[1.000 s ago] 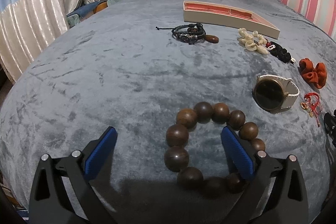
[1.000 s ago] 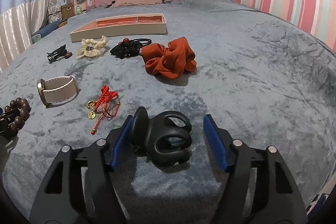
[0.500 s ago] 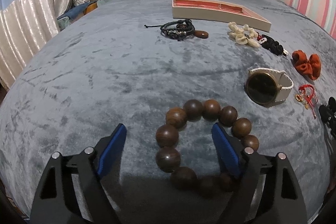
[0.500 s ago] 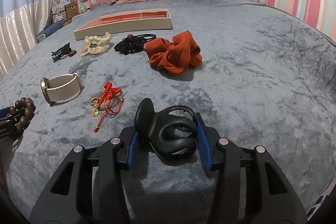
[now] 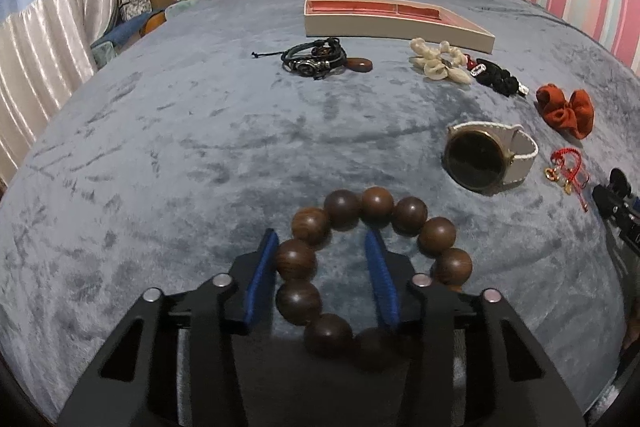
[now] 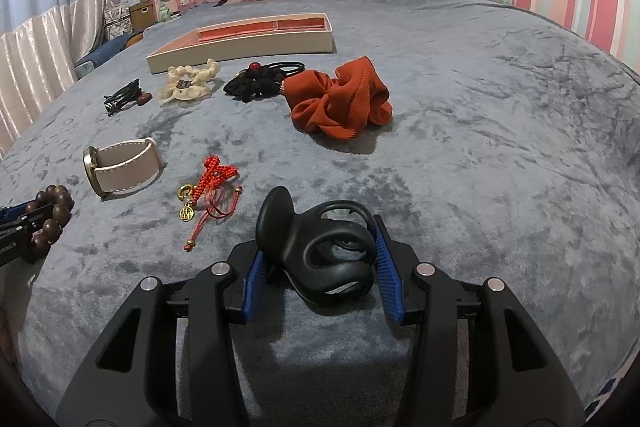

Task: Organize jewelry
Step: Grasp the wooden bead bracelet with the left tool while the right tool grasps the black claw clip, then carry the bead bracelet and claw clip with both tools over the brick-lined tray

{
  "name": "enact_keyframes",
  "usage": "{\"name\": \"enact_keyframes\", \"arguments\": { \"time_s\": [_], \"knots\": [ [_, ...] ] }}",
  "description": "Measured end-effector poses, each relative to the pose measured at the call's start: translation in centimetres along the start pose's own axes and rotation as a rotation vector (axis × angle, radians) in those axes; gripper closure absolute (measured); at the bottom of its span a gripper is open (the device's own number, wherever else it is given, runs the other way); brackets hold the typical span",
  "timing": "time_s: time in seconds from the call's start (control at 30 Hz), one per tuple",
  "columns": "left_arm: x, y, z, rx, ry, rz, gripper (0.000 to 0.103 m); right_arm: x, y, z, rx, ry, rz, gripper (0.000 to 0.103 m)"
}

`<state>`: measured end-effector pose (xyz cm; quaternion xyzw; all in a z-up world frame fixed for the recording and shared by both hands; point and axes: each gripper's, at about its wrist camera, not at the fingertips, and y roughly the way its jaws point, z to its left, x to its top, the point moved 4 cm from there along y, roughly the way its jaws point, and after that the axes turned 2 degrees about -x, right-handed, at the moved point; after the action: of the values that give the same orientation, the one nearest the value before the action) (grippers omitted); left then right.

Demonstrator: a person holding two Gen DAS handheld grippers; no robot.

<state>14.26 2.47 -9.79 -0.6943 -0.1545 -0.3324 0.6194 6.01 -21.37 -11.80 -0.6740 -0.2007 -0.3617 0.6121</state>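
A bracelet of large brown wooden beads [image 5: 376, 201] lies on the grey-blue blanket. My left gripper [image 5: 321, 239] straddles its left side, one pad outside the ring and one inside. The jaws are closing. The outer pad touches the beads, while a gap still shows at the inner pad. In the right wrist view my right gripper [image 6: 318, 239] is shut on a black hair claw clip [image 6: 320, 247], which rests on the blanket with a blue pad against each side. The beige tray with a red lining [image 5: 396, 27] stands at the back.
Between the grippers lie a beige-strapped watch [image 5: 480, 159] and a red knotted charm [image 6: 212, 179]. Farther back are an orange scrunchie [image 6: 340, 103], a black hair tie [image 6: 256, 83], a cream scrunchie [image 6: 188, 83] and a dark leather bracelet [image 5: 316, 59]. Pillows line the far end.
The left jaws have narrowed from wide open to close around the left side of the bead bracelet. The right jaws closed onto the black clip and have held it since.
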Motion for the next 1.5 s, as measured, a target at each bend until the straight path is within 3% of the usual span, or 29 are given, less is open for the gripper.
{"name": "enact_keyframes", "arguments": {
  "time_s": [0.23,0.5,0.57,1.03,1.5],
  "knots": [
    [0.3,-0.1,0.6,-0.025,-0.033,0.009,0.077,0.2,0.1,0.2,0.028,-0.008,0.010,0.056],
    [1.0,-0.1,0.6,-0.039,-0.019,0.010,0.078,0.8,-0.2,0.3,0.044,-0.023,0.000,0.056],
    [1.0,-0.2,0.5,-0.042,-0.019,0.003,0.084,0.8,-0.3,0.4,0.048,-0.031,-0.003,0.056],
    [1.6,-2.9,-1.3,-0.039,0.004,-0.109,0.084,1.3,-0.7,0.9,0.070,-0.049,-0.036,0.056],
    [6.8,-4.5,-3.1,-0.065,0.038,-0.215,0.084,5.3,-0.6,1.2,0.095,-0.046,-0.106,0.056]
  ]
}}
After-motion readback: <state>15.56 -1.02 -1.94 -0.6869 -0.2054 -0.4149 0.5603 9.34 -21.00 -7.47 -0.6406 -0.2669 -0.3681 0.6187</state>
